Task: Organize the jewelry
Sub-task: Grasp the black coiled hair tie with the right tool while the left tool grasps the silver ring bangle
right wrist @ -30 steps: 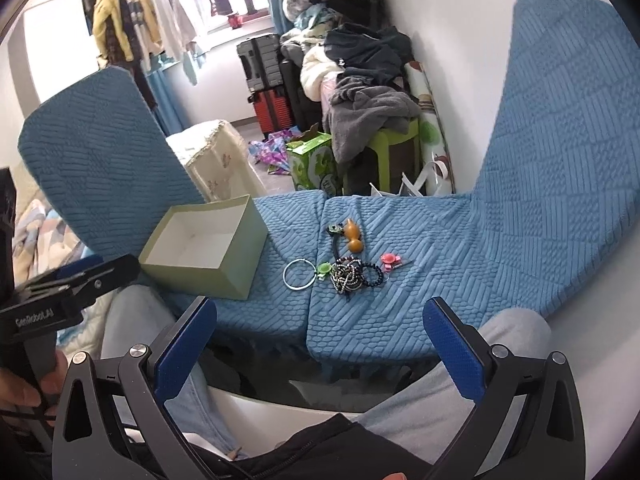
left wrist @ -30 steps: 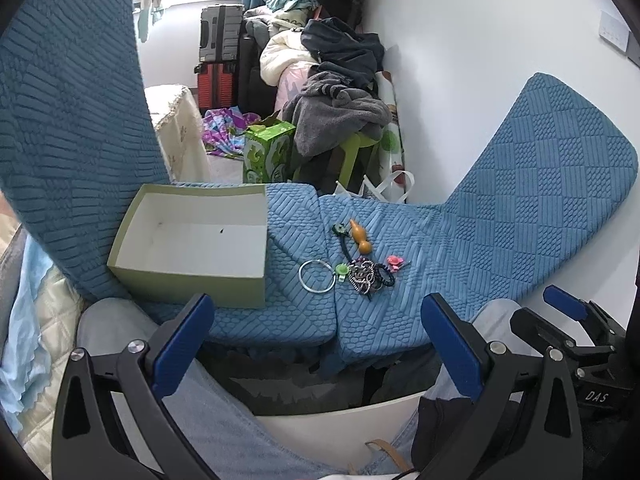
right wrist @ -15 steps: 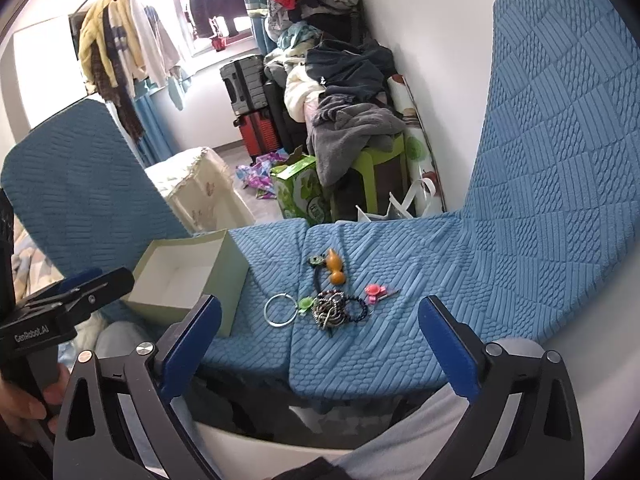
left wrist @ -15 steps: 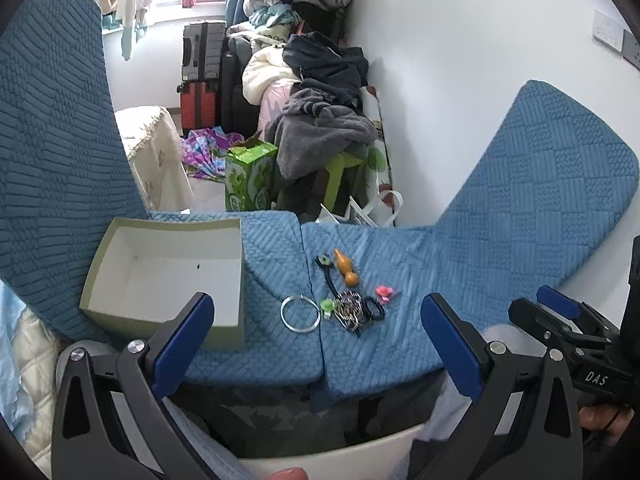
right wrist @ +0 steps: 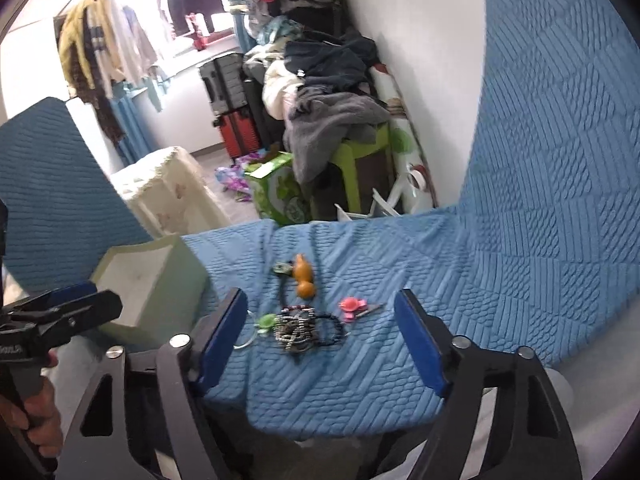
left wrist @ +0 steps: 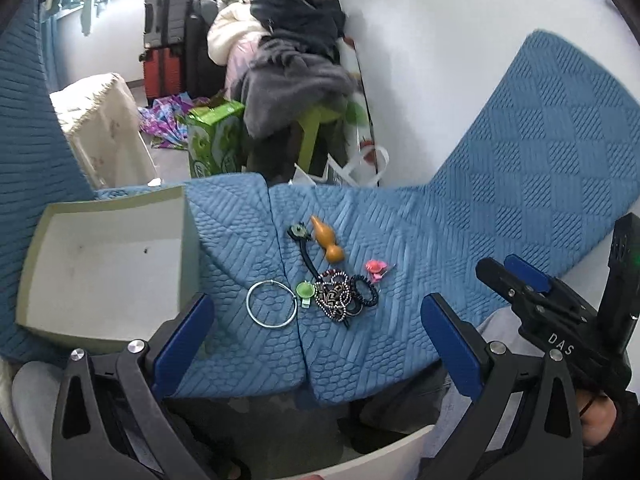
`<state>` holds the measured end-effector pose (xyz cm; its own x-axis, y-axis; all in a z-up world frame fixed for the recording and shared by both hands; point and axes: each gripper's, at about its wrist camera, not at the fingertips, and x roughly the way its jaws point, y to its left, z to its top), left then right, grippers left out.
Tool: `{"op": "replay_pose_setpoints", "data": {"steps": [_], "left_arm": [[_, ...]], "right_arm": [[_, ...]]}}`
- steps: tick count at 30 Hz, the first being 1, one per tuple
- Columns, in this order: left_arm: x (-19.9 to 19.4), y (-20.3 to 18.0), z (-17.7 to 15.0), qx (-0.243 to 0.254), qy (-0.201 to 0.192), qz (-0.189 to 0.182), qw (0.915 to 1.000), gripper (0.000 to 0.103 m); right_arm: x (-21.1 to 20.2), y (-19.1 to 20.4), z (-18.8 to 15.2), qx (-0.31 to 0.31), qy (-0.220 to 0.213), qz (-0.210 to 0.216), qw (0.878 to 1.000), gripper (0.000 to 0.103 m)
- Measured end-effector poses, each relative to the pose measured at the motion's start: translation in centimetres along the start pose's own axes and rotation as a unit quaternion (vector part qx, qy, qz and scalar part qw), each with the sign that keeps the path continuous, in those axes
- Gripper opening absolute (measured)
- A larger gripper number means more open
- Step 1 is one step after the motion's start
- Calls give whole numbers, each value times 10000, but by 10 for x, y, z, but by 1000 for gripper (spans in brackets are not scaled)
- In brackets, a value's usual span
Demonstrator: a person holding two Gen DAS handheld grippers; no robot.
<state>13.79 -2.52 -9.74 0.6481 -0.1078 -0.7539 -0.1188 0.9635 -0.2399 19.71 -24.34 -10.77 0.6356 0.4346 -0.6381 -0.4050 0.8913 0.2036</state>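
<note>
A small heap of jewelry lies on the blue quilted cushion [left wrist: 400, 320]: a silver ring [left wrist: 272, 325], a green clip [left wrist: 305, 291], a bead bundle [left wrist: 334, 300], a pink clip [left wrist: 375, 268], an orange gourd [left wrist: 328, 240] and a black pendant cord [left wrist: 298, 233]. Left of it stands an open pale green box [left wrist: 100, 272], with nothing inside. My left gripper [left wrist: 316, 301] hangs open and wide, short of the heap. My right gripper [right wrist: 320, 300] is open with its jaws closing; nothing sits between the pads. The bead bundle [right wrist: 296, 326] and the gourd [right wrist: 303, 276] lie beyond it.
Blue cushions stand upright at left [left wrist: 24, 128] and right [left wrist: 540, 152]. A white wall runs behind. Beyond the cushion's far edge are a green carton [left wrist: 216, 140], a green stool piled with clothes [left wrist: 296, 76] and suitcases [left wrist: 164, 56]. The person's grey-clad legs are below.
Both grippers have come forward and down, so the jewelry heap looks larger and nearer. The right gripper's fingers stand closer together than before. The left gripper's fingers keep their width.
</note>
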Motion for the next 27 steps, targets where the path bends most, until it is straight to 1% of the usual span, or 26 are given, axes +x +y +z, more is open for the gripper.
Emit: {"op": "replay_pose_setpoints", "data": {"steps": [1,3,6,9,11,12,13,15,16,20,22,23,25,27], "left_arm": [[7,0,-2,12,40,-53,10000,102],[21,0,-4,54,122,-70,9999,102],[43,0,-9,108,163,86,9998,102],[63,2,-16,231,140,195,9994,102],[80,5,-21,300,166,269,9991,102],[86,8,-21,300,193,270,9990,102],[92,10,-23,286,218,282,9990,102],[104,15,-27,262,259,340,9987,99],[110,18,-29,234,293,385,9986,97],[132,25,-38,236,466,520,9973,97],[138,25,-41,291,493,615,9965,97],[141,25,-43,356,512,665,9958,97],[146,24,-44,445,520,743,9949,97],[151,25,-46,530,541,908,9930,96]], "right_arm": [[8,-5,-3,77,48,43,9999,72],[21,-8,-8,37,102,49,9999,72],[43,-14,-14,40,204,34,9998,72],[65,-12,-20,-316,302,-2,9990,72],[82,-17,-25,-230,477,121,9985,67],[94,-21,-29,-132,658,190,9976,59],[105,-25,-32,-65,850,193,9962,49],[121,-28,-37,33,1134,276,9932,37],[128,-30,-39,68,1244,317,9917,34],[145,-30,-46,-122,1469,188,9889,29],[154,-27,-50,-283,1601,83,9867,22],[158,-25,-52,-407,1653,-4,9854,21],[163,-23,-54,-449,1743,23,9837,20],[167,-24,-54,-460,1804,23,9825,20]]}}
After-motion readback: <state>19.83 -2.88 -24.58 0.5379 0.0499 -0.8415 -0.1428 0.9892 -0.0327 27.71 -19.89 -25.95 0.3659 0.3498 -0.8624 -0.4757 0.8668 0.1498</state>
